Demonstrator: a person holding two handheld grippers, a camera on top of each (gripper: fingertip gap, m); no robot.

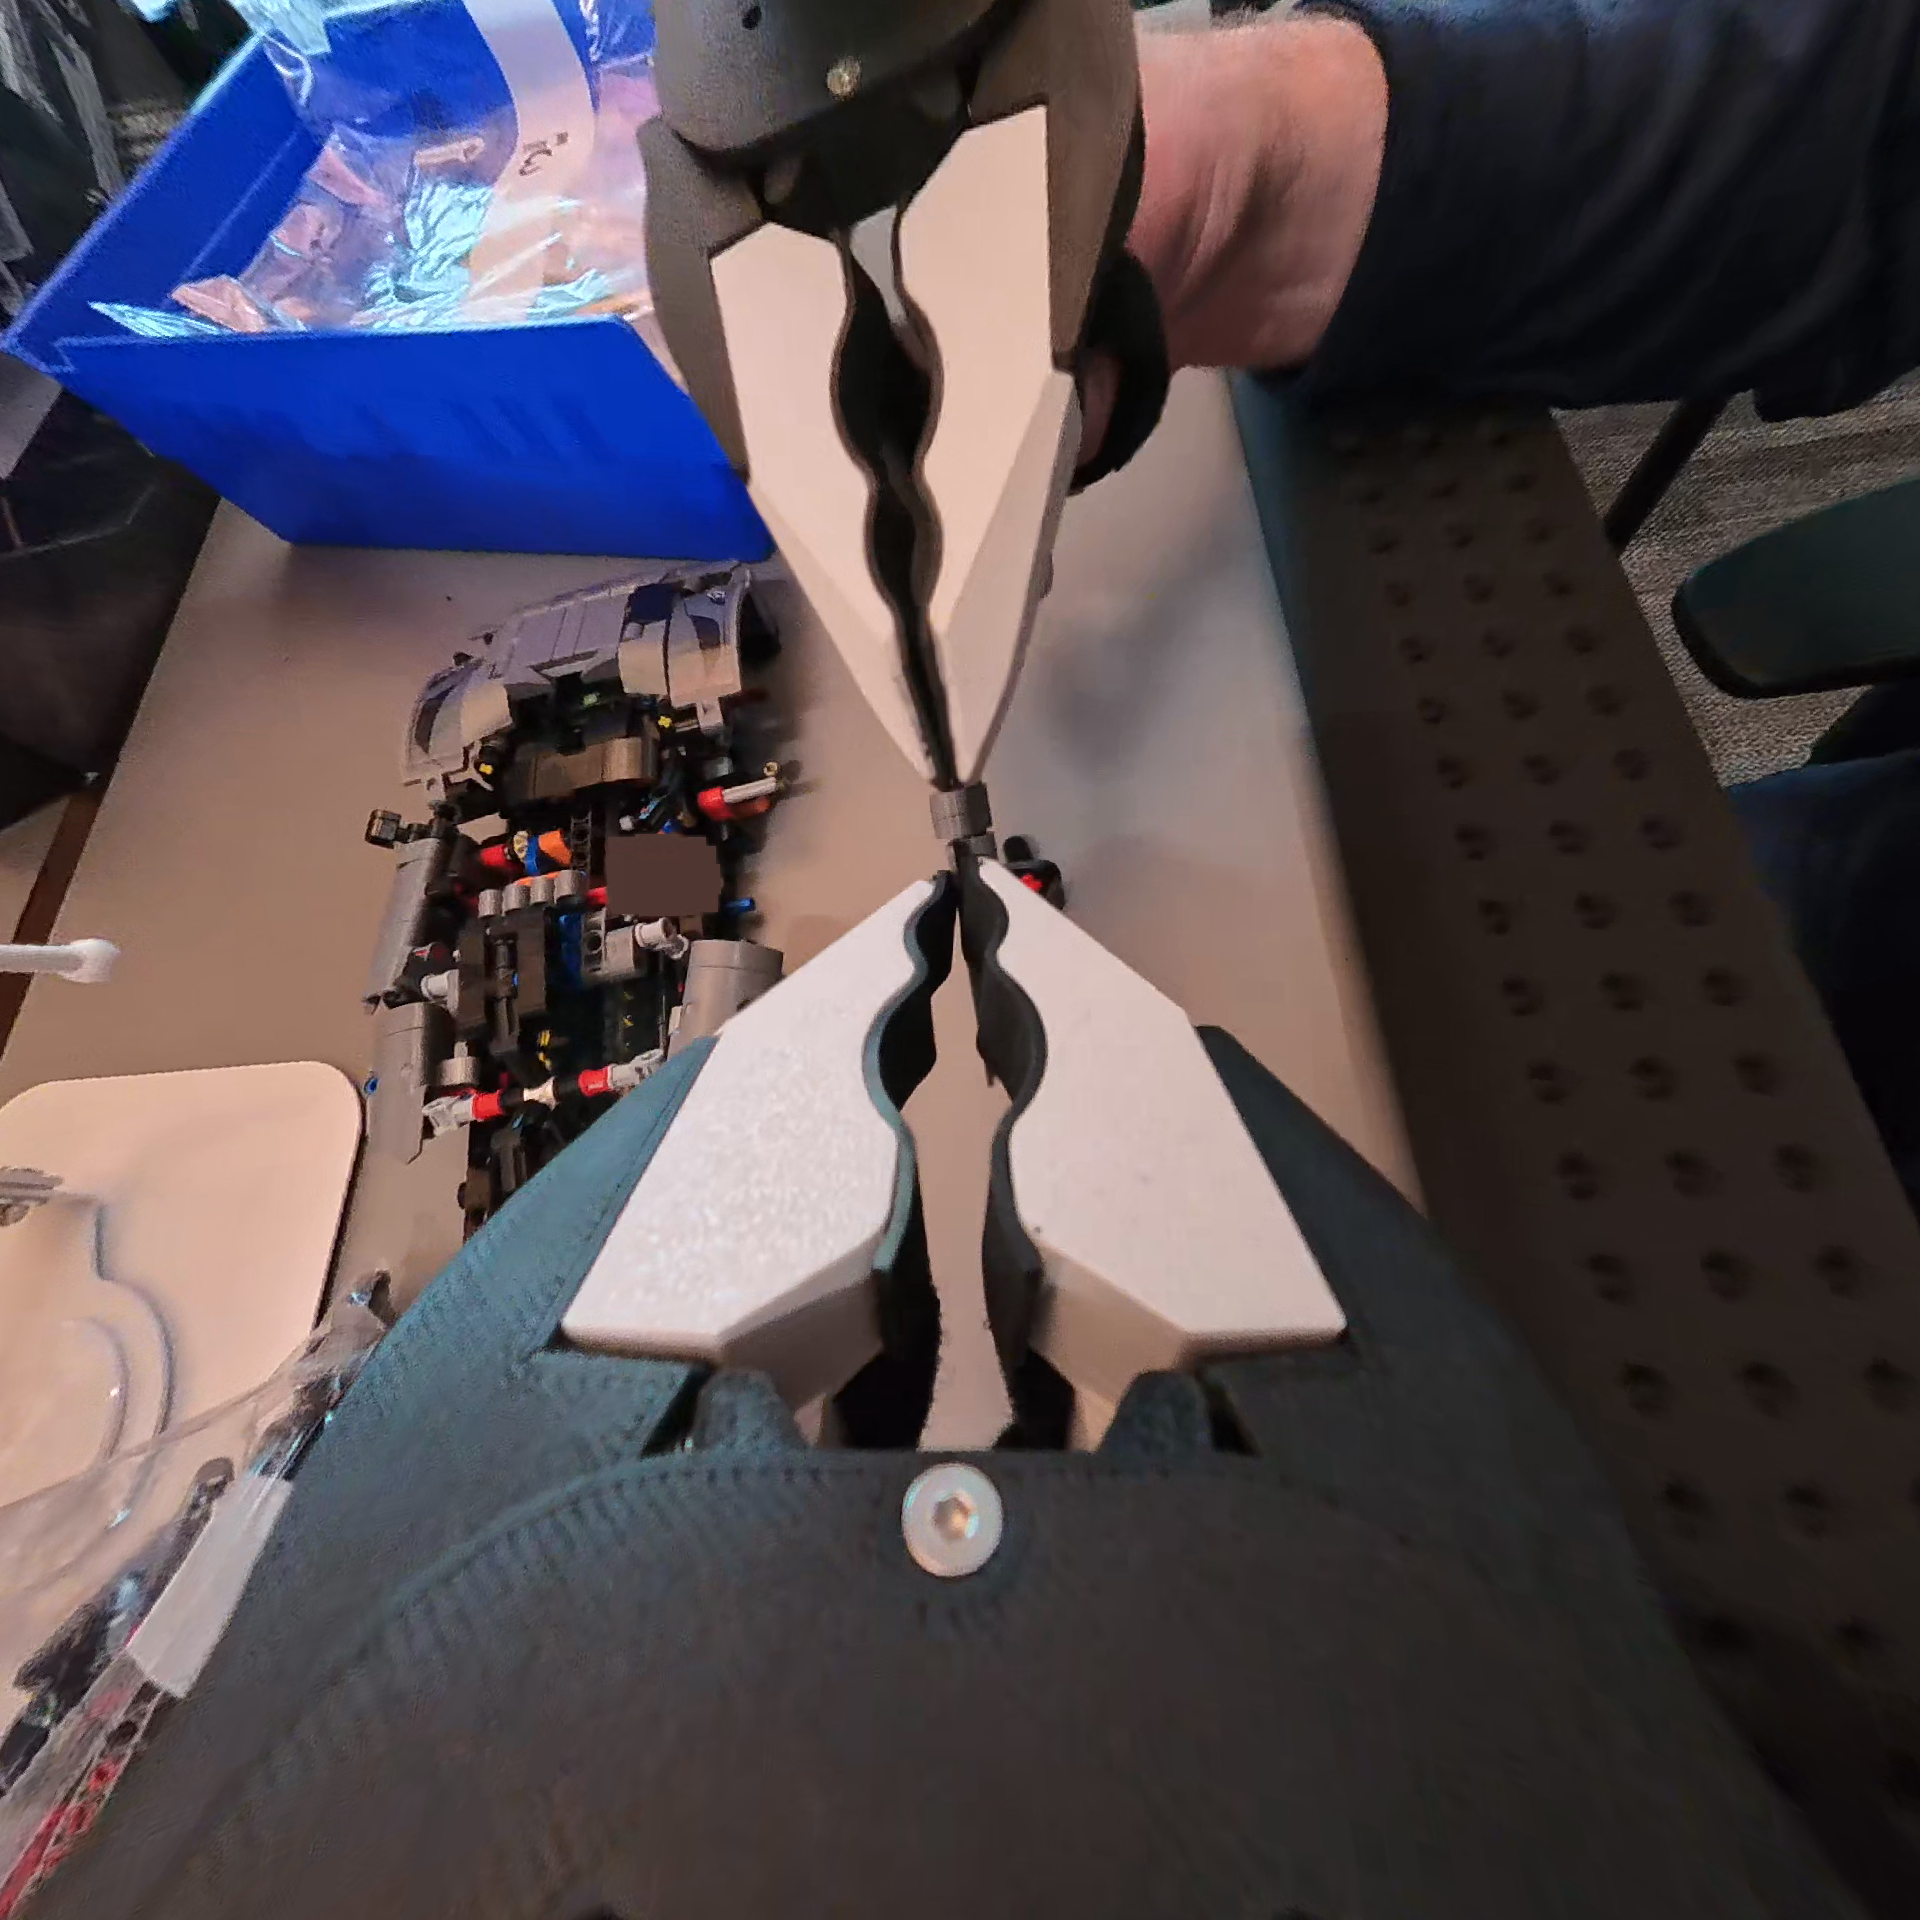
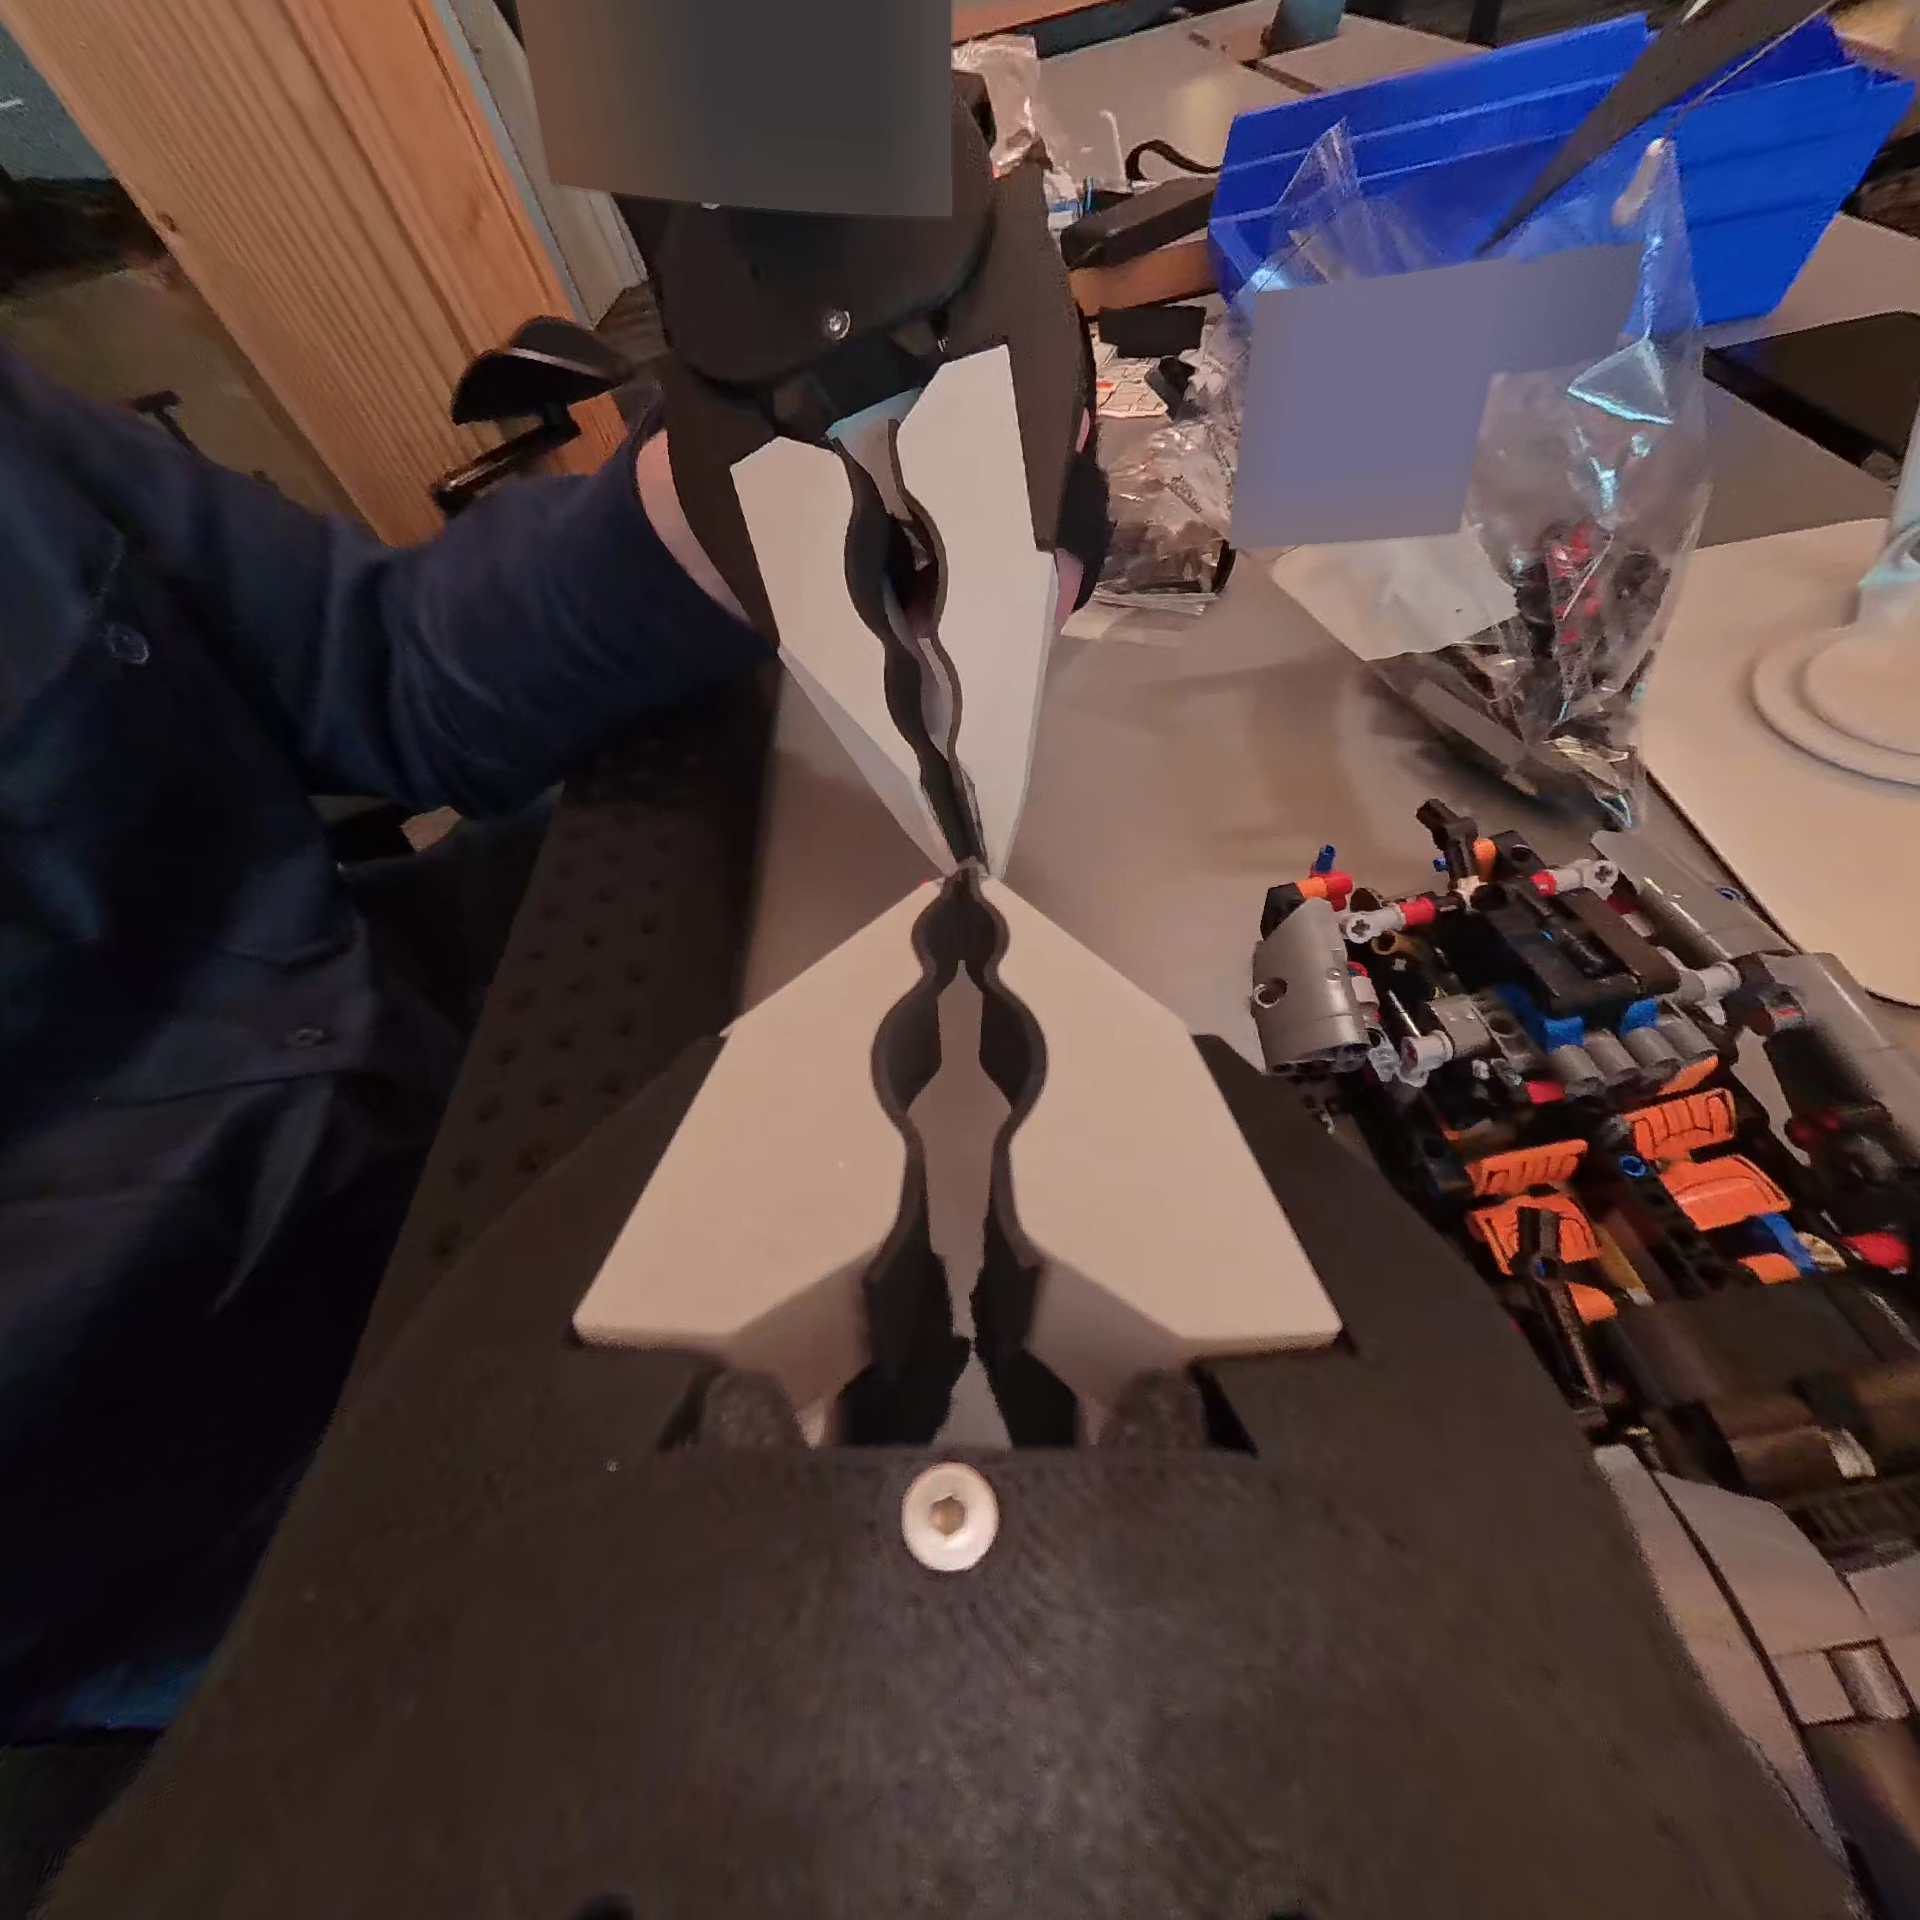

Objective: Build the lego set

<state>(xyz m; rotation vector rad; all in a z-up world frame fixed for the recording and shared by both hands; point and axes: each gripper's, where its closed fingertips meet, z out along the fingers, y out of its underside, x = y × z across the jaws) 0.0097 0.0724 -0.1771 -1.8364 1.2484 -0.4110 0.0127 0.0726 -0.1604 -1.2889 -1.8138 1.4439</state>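
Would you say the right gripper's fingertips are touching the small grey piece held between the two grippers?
Touching: in the left wrist view, the right gripper pinches the top of the small grey piece, with no gap visible.

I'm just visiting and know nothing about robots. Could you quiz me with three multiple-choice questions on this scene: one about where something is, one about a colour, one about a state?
1. Where is the small grey piece?
A. In the bin
B. Between the tips of the two hand-held grippers
C. On the floor

2. What colour is the bin?
A. Blue
B. Green
C. Yellow

3. How are the jaws of the left hand-held gripper?
A. Wide open
B. Closed at the tips
C. Out of view

Answers:
1 B: the left wrist view shows it where the right hand-held gripper meets the left one, tip to tip.
2 A: its walls are bright blue.
3 B: the fingertips meet on a dark stub below the grey piece.
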